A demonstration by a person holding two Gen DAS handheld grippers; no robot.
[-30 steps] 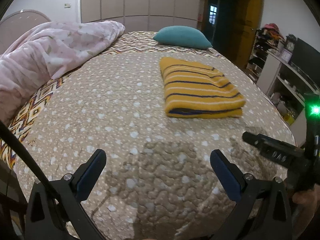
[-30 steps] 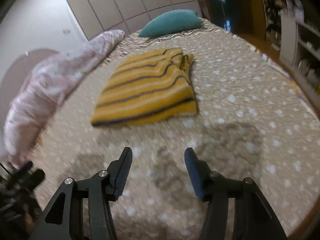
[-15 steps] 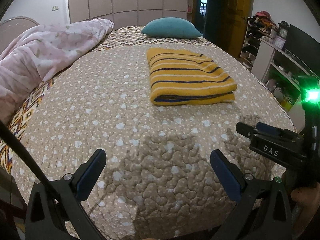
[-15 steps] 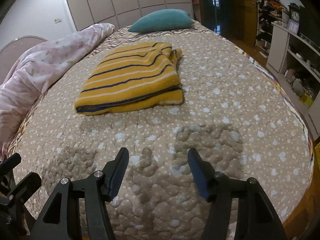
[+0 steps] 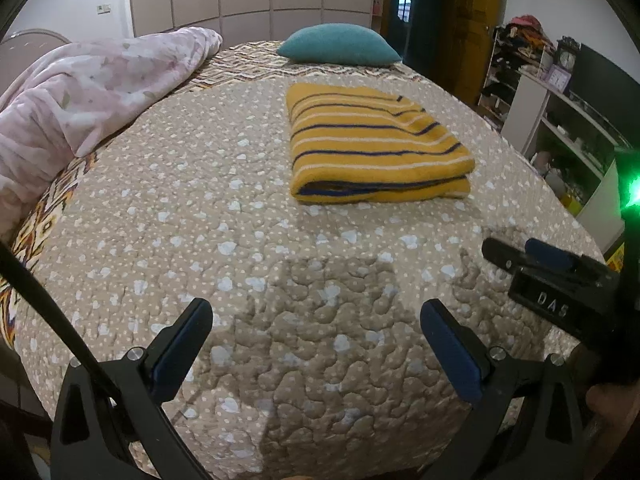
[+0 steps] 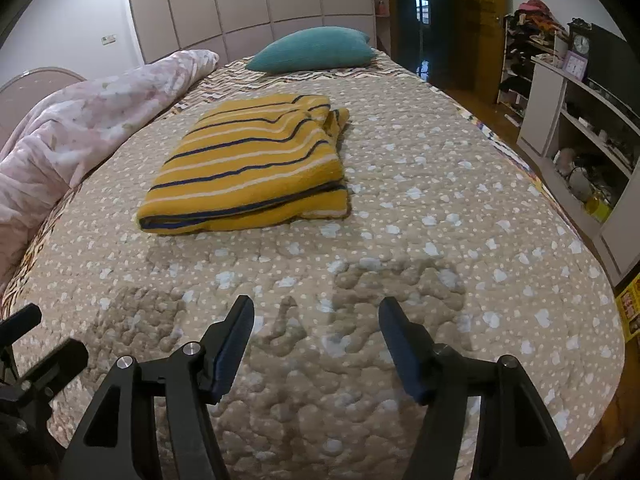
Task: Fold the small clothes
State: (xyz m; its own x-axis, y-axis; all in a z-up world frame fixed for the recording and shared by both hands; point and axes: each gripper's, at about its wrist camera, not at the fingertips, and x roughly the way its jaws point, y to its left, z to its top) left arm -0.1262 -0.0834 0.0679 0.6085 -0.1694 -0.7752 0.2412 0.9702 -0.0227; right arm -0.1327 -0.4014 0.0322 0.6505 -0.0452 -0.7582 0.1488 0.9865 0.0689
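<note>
A yellow garment with navy and white stripes (image 5: 376,148) lies folded in a flat rectangle on the brown quilted bed (image 5: 224,208). It also shows in the right wrist view (image 6: 252,164), where the far right corner looks bunched. My left gripper (image 5: 316,328) is open and empty, above the bed's near end, well short of the garment. My right gripper (image 6: 316,320) is open and empty, also back from the garment. The right gripper shows at the right edge of the left wrist view (image 5: 560,276).
A pink floral blanket (image 5: 80,92) is heaped along the bed's left side. A teal pillow (image 5: 340,46) lies at the head. White shelves with clutter (image 6: 576,136) stand right of the bed. Wardrobe doors (image 6: 248,0) line the far wall.
Both grippers have pulled back and away from the garment toward the foot of the bed. The garment lies unmoved. Both stay open.
</note>
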